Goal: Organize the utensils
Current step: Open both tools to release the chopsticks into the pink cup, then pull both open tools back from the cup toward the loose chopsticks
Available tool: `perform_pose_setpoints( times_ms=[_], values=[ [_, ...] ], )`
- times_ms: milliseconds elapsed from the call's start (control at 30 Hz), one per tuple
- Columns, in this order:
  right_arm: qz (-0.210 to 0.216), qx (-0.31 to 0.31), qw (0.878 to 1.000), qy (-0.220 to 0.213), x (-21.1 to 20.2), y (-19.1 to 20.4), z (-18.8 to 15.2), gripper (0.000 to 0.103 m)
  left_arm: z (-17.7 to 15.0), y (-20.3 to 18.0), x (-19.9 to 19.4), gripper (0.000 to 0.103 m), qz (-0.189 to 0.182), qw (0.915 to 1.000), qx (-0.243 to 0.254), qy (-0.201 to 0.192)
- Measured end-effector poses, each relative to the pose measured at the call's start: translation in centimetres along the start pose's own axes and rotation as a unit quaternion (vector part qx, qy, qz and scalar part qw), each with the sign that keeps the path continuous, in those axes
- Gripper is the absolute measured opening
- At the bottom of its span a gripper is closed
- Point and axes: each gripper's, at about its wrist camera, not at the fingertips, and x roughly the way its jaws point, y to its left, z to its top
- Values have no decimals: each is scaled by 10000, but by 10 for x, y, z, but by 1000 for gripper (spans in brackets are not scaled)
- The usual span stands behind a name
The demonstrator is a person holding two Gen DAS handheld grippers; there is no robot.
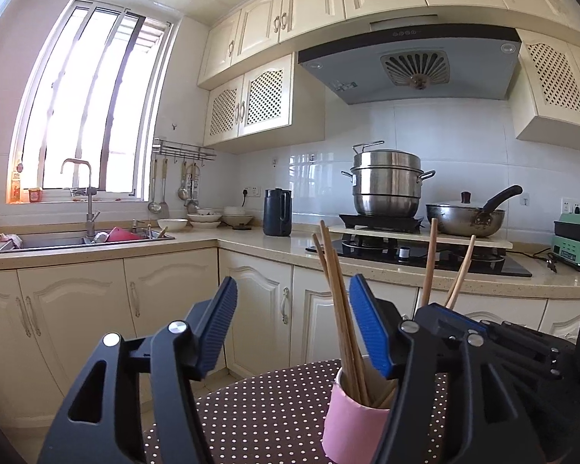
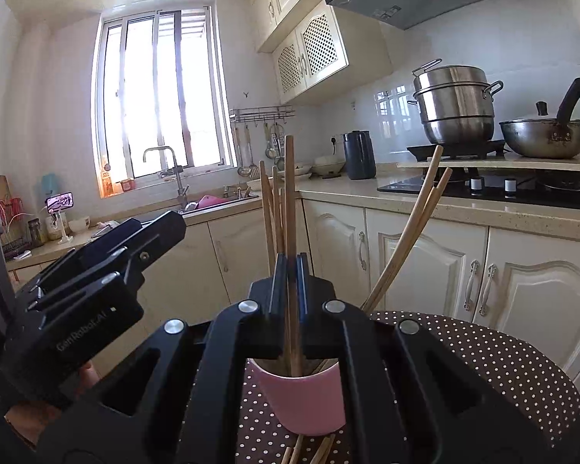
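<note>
pink ceramic cup (image 2: pixel 303 402) stands on the brown polka-dot cloth (image 2: pixel 502 367), holding several wooden chopsticks (image 1: pixel 338 294). left gripper (image 1: pixel 294 323): blue pads stand well apart, gripping nothing, with the upright sticks passing just inside its right-hand pad. right gripper (image 2: pixel 291 270): jaws pinched shut on one upright wooden chopstick (image 2: pixel 289 193) whose lower end is already inside the cup. judgement: insertion step nearly complete; lower the stick straight to the cup floor, release gently, and avoid nudging the leaning pair (image 2: pixel 413 228).
</note>
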Motion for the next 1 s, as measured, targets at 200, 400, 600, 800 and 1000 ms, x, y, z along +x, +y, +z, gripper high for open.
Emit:
perform_pose_setpoints(
  times_ms=[200, 400, 600, 800, 1000],
  values=[
    [-68, -61, 9999, 64, -6, 10, 5, 19, 5, 17, -14, 62, 174, 9998, -94, 104],
    [-206, -100, 9996, -144, -25, 19, 15, 57, 10, 34, -33, 62, 329, 9991, -168, 186],
    [-212, -104, 9994, -270, -47, 31, 21, 57, 15, 48, -58, 63, 453, 9984, -247, 225],
    [-182, -77, 9991, -373, -69, 45, 23, 57, 17, 55, -79, 63, 435, 9980, -306, 339],
    [-209, -113, 9991, -348, -86, 60, 24, 58, 18, 54, -98, 64, 417, 9980, -239, 402]
  ],
)
